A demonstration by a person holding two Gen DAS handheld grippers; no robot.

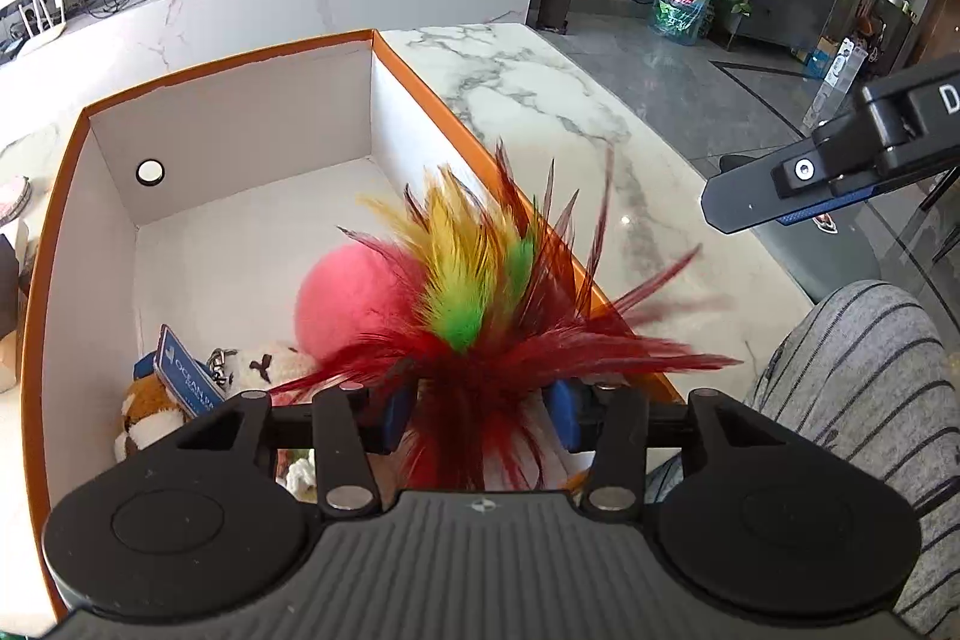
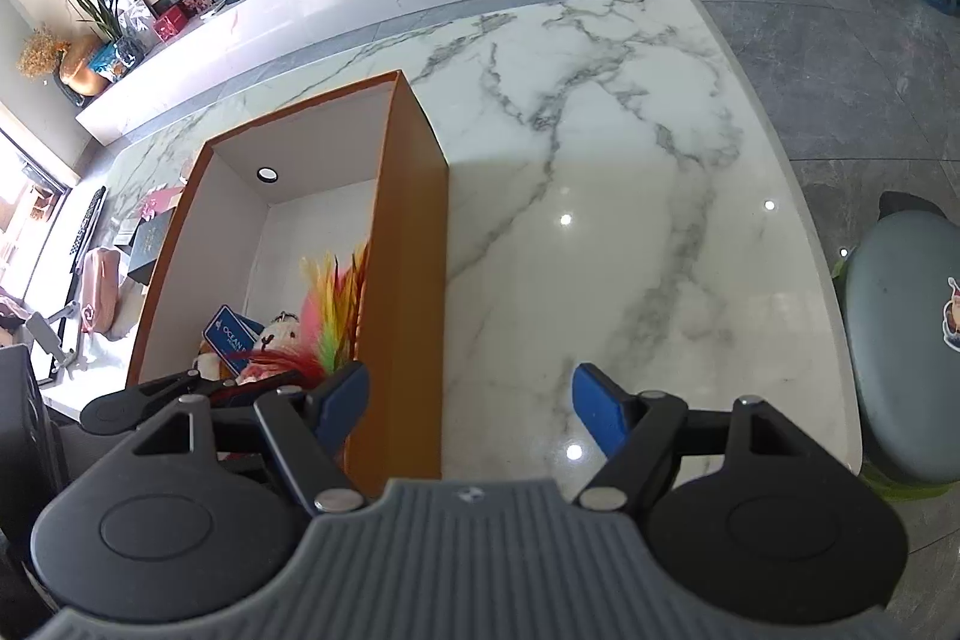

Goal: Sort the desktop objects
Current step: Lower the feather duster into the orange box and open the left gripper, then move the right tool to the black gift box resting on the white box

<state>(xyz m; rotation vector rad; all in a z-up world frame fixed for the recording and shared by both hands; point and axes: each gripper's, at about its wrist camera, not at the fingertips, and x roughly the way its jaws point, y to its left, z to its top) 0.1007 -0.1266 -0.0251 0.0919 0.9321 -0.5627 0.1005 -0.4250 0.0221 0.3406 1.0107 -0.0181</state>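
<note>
The orange box (image 1: pixel 414 76) with white inner walls stands on the marble table (image 1: pixel 540 100). Inside, at its near end, lie a pink fluffy ball (image 1: pixel 348 304), a white plush toy (image 1: pixel 264 364), a brown-and-white plush (image 1: pixel 147 409) and a blue card (image 1: pixel 183 370).

The left gripper (image 1: pixel 480 415) hangs over that near end, its blue pads parted, with the feather shuttlecock (image 1: pixel 474 292) between them; the feathers fan out ahead of the fingertips, over the ball and the box's right wall. Whether the pads press the feather base cannot be told.

The right gripper (image 2: pixel 471 403) hovers over bare marble just right of the box, jaws wide apart, holding nothing.
</note>
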